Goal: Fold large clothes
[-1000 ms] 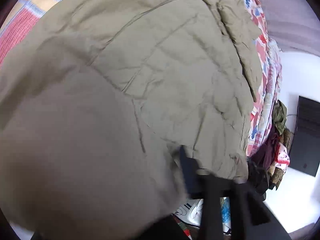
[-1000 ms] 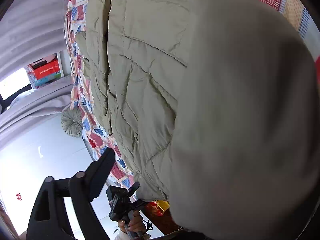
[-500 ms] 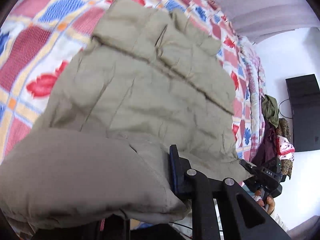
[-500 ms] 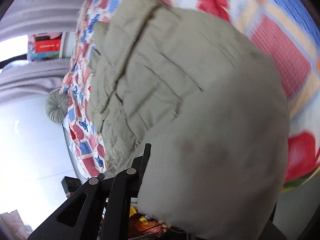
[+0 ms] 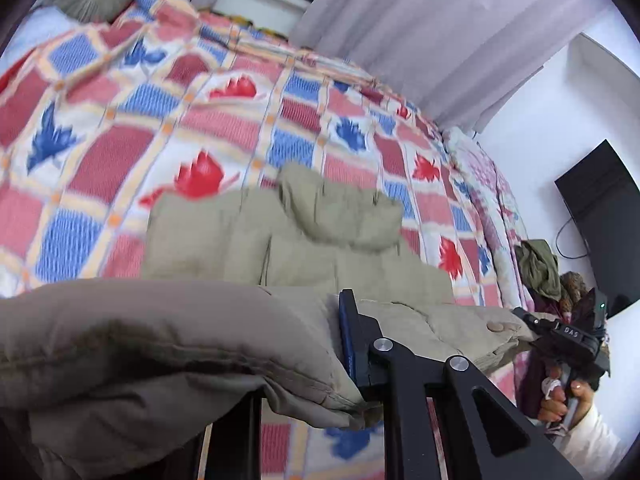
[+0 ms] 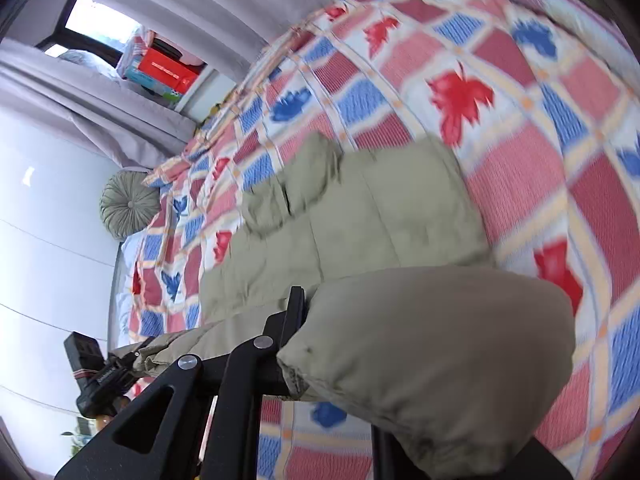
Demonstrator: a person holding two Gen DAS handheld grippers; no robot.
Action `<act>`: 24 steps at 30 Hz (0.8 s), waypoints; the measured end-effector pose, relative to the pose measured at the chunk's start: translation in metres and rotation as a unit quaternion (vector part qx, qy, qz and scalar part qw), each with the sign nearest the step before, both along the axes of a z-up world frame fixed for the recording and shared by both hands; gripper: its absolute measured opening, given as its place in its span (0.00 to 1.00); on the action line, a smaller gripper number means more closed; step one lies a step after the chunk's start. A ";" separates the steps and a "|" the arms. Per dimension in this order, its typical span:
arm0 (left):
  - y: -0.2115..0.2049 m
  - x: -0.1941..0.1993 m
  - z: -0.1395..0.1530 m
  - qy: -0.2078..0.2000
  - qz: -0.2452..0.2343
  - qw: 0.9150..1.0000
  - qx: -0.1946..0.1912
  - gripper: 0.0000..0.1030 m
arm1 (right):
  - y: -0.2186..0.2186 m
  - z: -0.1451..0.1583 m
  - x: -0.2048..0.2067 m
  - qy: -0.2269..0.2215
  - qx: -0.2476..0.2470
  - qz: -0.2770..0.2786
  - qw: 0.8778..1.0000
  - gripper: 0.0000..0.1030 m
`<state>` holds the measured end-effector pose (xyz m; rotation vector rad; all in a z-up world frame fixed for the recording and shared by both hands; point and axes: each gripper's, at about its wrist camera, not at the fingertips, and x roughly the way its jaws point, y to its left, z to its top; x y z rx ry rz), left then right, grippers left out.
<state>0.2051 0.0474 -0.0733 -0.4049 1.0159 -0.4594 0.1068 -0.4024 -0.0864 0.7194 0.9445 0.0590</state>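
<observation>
I see the jacket (image 5: 344,240) lying on the bed (image 5: 120,120), its near edge raised between my left hand-held gripper (image 5: 304,368) and right hand-held gripper (image 6: 304,344). A round cushion (image 6: 128,204) rests at the bed's far end, below the curtain (image 5: 420,40).

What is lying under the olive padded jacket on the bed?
Under the olive padded jacket lies the checked bedspread with red and blue leaves. The part directly beneath the jacket is covered, so anything else there cannot be seen.
</observation>
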 end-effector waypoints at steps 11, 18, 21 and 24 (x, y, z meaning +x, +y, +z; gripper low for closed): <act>-0.035 0.100 -0.013 -0.033 0.046 0.997 0.053 0.19 | -0.012 0.006 0.124 -0.013 -0.068 -0.011 0.998 0.12; -0.056 0.130 -0.072 -0.008 0.044 0.994 0.101 0.19 | -0.017 -0.048 0.159 0.023 -0.071 -0.020 0.997 0.12; -0.064 0.137 -0.099 0.002 0.046 0.992 0.120 0.19 | -0.021 -0.082 0.165 0.043 -0.062 -0.032 0.997 0.12; -0.068 0.140 -0.116 0.013 0.050 0.990 0.130 0.19 | -0.025 -0.110 0.165 0.057 -0.047 -0.046 0.996 0.12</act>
